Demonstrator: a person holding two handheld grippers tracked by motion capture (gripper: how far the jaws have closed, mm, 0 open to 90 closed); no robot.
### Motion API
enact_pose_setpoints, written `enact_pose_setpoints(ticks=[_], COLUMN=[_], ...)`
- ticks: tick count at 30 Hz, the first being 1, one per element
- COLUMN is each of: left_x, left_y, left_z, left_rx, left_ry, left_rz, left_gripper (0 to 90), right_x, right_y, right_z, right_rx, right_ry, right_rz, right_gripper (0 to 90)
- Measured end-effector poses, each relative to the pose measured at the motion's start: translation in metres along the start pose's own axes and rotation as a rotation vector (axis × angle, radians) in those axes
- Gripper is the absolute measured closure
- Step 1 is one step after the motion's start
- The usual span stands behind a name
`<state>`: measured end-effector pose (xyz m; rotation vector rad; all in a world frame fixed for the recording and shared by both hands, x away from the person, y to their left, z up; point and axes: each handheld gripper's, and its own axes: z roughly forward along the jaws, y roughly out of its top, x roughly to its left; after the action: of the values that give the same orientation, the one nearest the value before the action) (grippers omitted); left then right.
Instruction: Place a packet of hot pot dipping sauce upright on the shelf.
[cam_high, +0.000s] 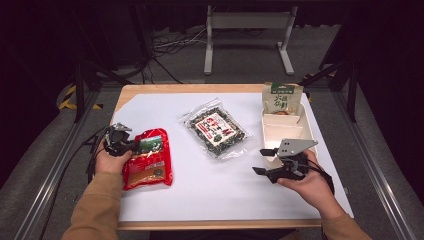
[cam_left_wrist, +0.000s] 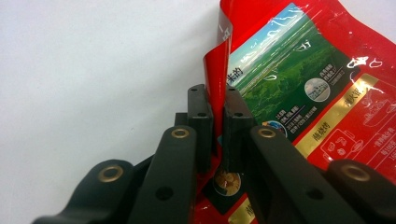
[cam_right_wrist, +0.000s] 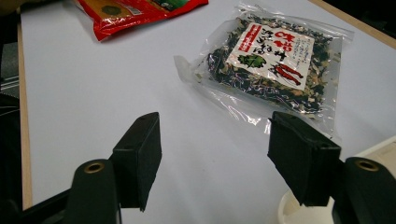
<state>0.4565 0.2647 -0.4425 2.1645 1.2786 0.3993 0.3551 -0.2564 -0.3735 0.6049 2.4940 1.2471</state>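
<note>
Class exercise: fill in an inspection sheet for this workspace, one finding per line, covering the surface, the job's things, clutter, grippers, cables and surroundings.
Surface: white sheet on a wooden table.
Job's things: red packet lying flat, one edge pinched.
Clutter: clear packet of dried greens; green-topped pouch standing in a cream tray.
Grippers: left gripper shut on the red packet's edge; right gripper open, holding nothing.
Cables: black leads trailing from the left gripper.
Surroundings: dark floor, metal frame legs.

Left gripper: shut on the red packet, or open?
Shut. The left gripper has both pads pressed on the upturned edge of the red packet, no gap visible.
</note>
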Motion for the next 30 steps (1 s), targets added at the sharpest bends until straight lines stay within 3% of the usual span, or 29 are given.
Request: enact_pose_setpoints(ticks=[6, 11, 14, 21, 30], left_x=[0.004, 0.009, 0.007, -0.006, -0.041], left_y=[0.001, 0.004, 0.005, 0.011, 0.02], left_z=[-0.006, -0.03, -0.044, -0.085, -0.136], left_rx=[-0.001, -0.063, -0.095, -0.178, -0.255], left_ry=[-0.036, -0.096, -0.103, -0.119, -0.146], left_rz=[-0.03, -0.059, -0.062, -0.022, 0.097], left_gripper=[87.1, 87.2, 87.3, 87.7, 87.8], right_x=[-0.002, -0.002, -0.001, 0.0, 0.001], right_y=[-0.001, -0.001, -0.001, 0.002, 0.004], right_z=[-0.003, -0.005, -0.005, -0.006, -0.009], right_rx=[-0.007, -0.013, -0.015, -0.019, -0.029], right_ry=[-0.009, -0.013, -0.007, -0.011, -0.028], right_rz=[0.006, 0.01, 0.009, -0.008, -0.035], right_gripper=[35.5, 38.4, 40.0, 42.3, 43.2])
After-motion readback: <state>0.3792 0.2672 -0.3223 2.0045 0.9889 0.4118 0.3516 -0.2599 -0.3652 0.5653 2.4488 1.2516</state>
